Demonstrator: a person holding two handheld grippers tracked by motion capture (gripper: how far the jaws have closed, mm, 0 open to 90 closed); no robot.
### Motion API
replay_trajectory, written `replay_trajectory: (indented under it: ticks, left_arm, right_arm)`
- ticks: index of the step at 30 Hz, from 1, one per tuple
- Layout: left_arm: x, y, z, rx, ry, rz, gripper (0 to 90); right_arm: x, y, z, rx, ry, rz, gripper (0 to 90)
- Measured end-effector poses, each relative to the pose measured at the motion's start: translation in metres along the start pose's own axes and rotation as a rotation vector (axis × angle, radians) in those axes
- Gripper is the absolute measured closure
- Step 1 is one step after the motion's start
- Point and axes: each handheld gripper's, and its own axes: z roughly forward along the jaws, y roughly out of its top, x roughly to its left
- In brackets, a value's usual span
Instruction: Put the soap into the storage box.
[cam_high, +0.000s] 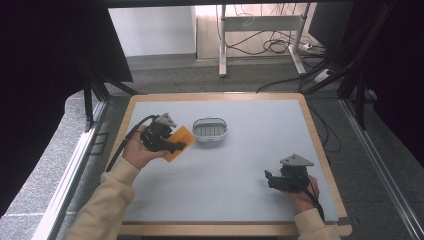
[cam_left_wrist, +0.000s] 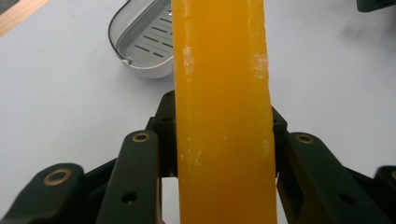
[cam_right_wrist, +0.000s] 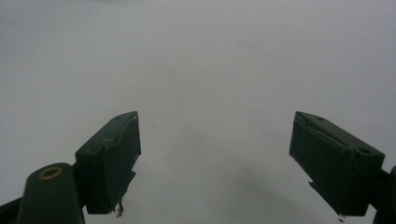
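2 jaws of the left gripper (cam_high: 176, 145) clench an orange soap bar (cam_left_wrist: 222, 116) near the table's (cam_high: 250, 165) left edge; probably stiff, slick, best pinched across flat faces. Right gripper (cam_right_wrist: 215, 163) gapes empty.

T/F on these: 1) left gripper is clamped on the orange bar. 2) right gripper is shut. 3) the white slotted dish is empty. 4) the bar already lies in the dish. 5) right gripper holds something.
1) True: the left gripper is shut on the orange soap-like bar.
2) False: the right gripper has its jaws wide apart.
3) True: the white oval slotted plastic dish holds nothing.
4) False: the bar is in the gripper, beside the dish.
5) False: nothing sits between its jaws, over the grey table.
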Motion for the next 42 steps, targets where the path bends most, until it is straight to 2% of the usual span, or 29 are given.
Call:
replay_trajectory:
  ticks: [6,25,33,37,42]
  left_arm:
    - [0.001,0.006,0.003,-0.004,-0.009,0.01,61.8]
    - [0.0,0.029,0.01,-0.003,-0.001,0.053,61.8]
    - [0.005,0.039,0.015,0.007,0.0,0.073,61.8]
    - [0.01,0.043,0.018,0.001,-0.009,0.06,61.8]
    - [0.014,0.048,0.02,0.005,-0.004,0.07,61.8]
  right_arm:
    - [0.0,0.0,0.0,0.001,-0.003,-0.002,16.7]
    - [-0.001,0.0,0.0,0.001,-0.004,-0.002,16.7]
    - [0.0,0.0,0.001,0.003,-0.003,-0.003,16.7]
    - [-0.001,-0.001,0.001,0.006,-0.003,-0.002,16.7]
    - [-0.001,-0.001,0.001,0.006,-0.003,0.0,16.7]
